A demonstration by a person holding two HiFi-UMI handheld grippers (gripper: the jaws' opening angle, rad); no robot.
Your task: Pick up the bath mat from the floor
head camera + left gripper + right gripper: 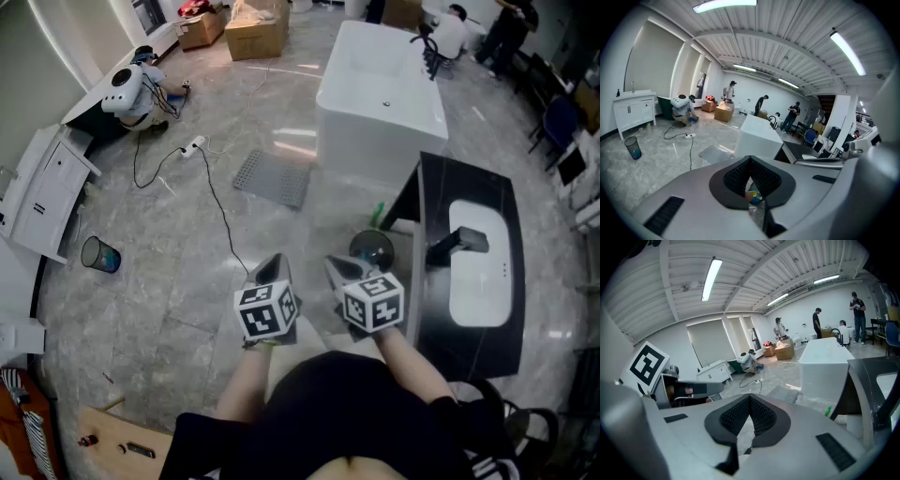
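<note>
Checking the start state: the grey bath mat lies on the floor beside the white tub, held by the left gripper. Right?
No: the left gripper holds nothing, well clear of the bath mat lying beside the tub; the head view shows it.

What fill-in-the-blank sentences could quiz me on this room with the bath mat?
The grey bath mat lies on the floor beside the white ____.
The left gripper and right gripper are both shut and hold ____.
The white sink sits in a ____ countertop.
Missing words: bathtub; nothing; black.
</note>
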